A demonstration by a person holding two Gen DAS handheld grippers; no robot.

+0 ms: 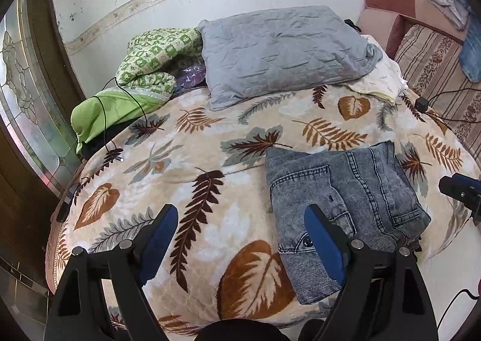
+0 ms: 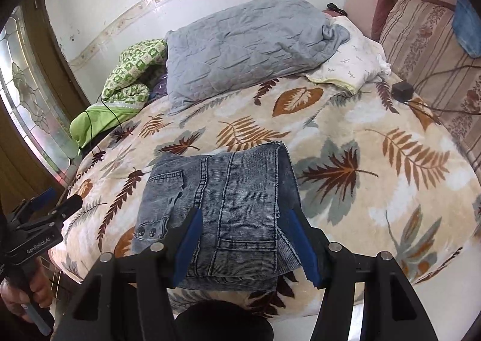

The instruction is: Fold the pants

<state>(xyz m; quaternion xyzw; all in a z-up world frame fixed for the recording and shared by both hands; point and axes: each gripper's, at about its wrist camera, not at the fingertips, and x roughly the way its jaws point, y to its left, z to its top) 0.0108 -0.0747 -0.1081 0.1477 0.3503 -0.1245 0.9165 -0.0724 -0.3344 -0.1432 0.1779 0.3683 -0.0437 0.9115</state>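
The grey-blue denim pants (image 1: 345, 205) (image 2: 228, 190) lie folded into a compact stack near the front edge of the leaf-patterned blanket (image 1: 210, 142) (image 2: 360, 136). My left gripper (image 1: 240, 211) is open over bare blanket just left of the pants, its right finger in front of their left edge. It also shows at the left of the right wrist view (image 2: 60, 205), held by a hand (image 2: 18, 296). My right gripper (image 2: 244, 214) hangs open over the near half of the stack, with nothing pinched. Its tip shows at the right edge of the left wrist view (image 1: 460, 187).
At the back of the bed lie a grey pillow (image 1: 279, 49), a green patterned quilt (image 1: 150, 61) and a white cloth (image 2: 351, 61). A black cable (image 1: 105, 112) trails at the left, a charger (image 2: 402, 90) at the right. A striped sofa (image 2: 427, 49) stands beside the bed, a glazed door (image 1: 27, 94) left.
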